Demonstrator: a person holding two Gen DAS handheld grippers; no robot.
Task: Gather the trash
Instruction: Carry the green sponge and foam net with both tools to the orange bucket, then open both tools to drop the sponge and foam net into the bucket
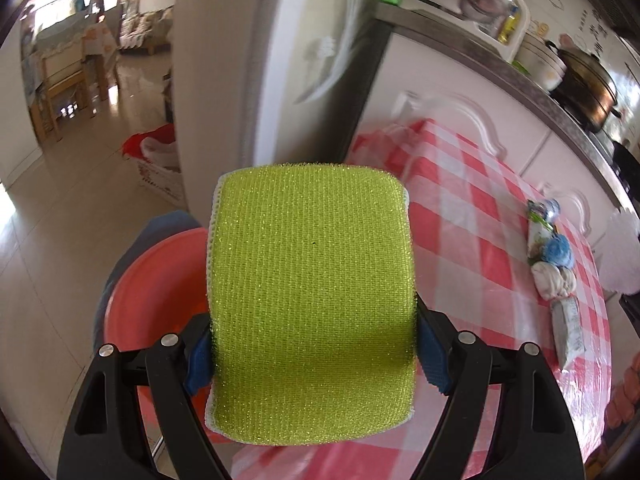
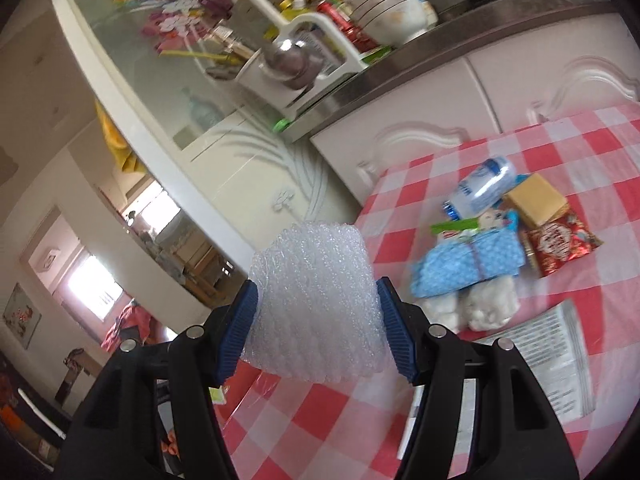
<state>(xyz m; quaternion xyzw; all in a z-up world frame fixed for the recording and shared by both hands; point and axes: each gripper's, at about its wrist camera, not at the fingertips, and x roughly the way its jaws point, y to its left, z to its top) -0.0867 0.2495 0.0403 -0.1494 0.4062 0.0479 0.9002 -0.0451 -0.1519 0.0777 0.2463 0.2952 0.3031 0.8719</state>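
The green scouring pad (image 1: 312, 300) fills the middle of the left wrist view, clamped between the blue pads (image 1: 432, 360) of the left tool (image 1: 314, 354). Its long axis runs along the tool's fingers, toward 12 o'clock, and its far end sticks out well past the pads. Behind it at 9 o'clock sits a red basin (image 1: 152, 280), partly hidden by the pad. At 3 o'clock the worktop (image 1: 472, 216), under a red-and-white checked cloth, carries a row of litter (image 1: 552, 264): white and blue wads and wrappers, well apart from the pad. A white cabinet (image 1: 460, 80) and a steel counter with pots lie at 1 o'clock.

In the right wrist view the wad of bubble wrap (image 2: 316, 300) is pinched at its sides by the right tool (image 2: 318, 328), held above the worktop's (image 2: 320, 420) near edge. It is roughly as wide as long and its far end points toward 12 o'clock. At 3 o'clock, near but not touching, lies a heap: a blue dotted packet (image 2: 472, 260), white wads (image 2: 488, 304), a crushed plastic bottle (image 2: 480, 188), a tan sponge block (image 2: 536, 200) and a red wrapper (image 2: 560, 244). A printed leaflet (image 2: 556, 360) lies at 4 o'clock, just beside the tool's right arm.
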